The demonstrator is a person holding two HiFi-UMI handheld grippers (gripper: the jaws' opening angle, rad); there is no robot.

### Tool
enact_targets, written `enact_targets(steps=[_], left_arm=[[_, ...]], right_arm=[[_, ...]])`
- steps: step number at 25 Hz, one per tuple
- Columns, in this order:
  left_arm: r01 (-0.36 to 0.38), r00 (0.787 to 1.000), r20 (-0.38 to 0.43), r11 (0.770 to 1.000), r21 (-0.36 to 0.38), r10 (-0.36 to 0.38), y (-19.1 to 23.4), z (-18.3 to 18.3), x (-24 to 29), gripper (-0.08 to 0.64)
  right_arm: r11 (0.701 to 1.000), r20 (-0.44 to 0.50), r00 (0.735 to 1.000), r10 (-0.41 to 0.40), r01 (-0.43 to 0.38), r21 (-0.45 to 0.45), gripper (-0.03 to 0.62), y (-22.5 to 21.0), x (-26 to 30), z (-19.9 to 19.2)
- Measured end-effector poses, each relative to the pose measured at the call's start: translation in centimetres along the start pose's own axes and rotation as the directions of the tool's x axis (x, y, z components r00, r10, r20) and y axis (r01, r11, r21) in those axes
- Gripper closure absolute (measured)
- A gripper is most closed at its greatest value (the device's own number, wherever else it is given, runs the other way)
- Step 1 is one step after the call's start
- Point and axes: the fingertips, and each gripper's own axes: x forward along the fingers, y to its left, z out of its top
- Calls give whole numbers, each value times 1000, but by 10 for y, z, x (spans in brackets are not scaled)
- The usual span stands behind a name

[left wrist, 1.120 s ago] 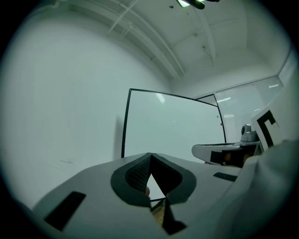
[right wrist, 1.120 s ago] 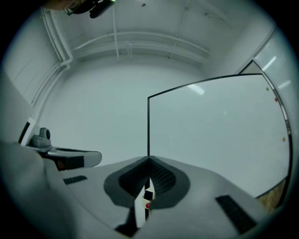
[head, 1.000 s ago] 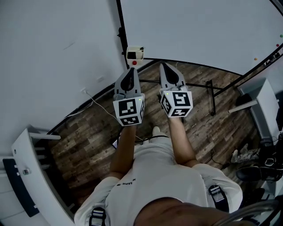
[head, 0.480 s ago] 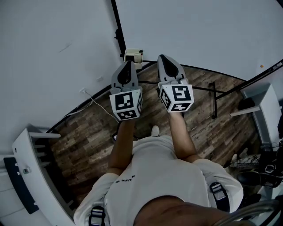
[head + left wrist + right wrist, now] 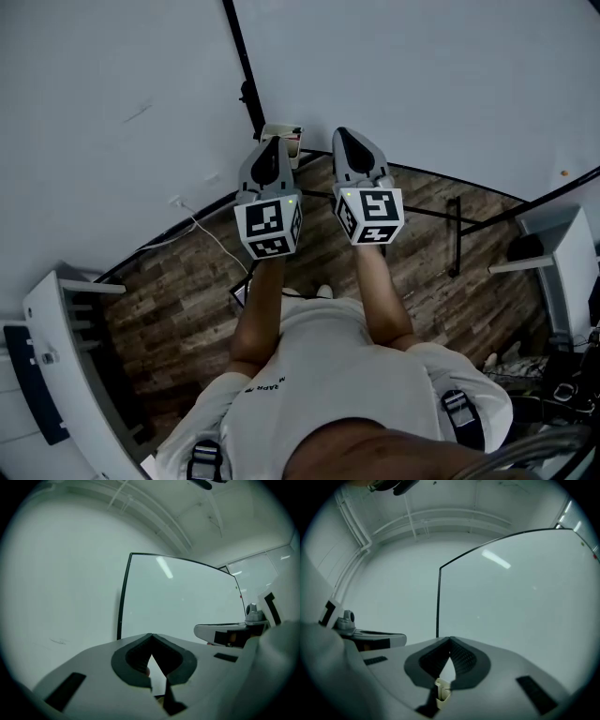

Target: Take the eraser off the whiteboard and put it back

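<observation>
Quick headcount, nothing else:

- 2 grey handheld two-jaw grippers: left gripper [image 5: 270,142], right gripper [image 5: 342,133]
- 2 black-and-white square-marker cubes [image 5: 270,228], one per gripper
- 1 big white black-framed whiteboard [image 5: 422,84]
- 1 small white boxy eraser [image 5: 284,138], at board's edge
- 1 tiny orange dot [image 5: 563,172] on board
- 1 person in white t-shirt [image 5: 328,375], 2 bare forearms [image 5: 258,309]
- 2 grey strap buckles [image 5: 206,461] on shoulders
- 1 thin white cable [image 5: 202,225] on brown wood-plank floor [image 5: 187,300]
- 1 black floor bar [image 5: 455,234]

Head camera steeply down; both others level, facing whiteboard [image 5: 422,75]
</observation>
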Motion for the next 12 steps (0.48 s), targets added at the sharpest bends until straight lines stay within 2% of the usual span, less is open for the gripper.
enact_targets(steps=[8,12], left_arm=[[-6,999,-32,1000,-3,6,8,-22,25,560],[5,999,-43,1000,-12,-5,20,-26,38,559]], right_arm=[[999,-25,999,35,-34,17,580,-6,22,-21],[1000,-30,999,19,-19,2,580,-4,38,-21]])
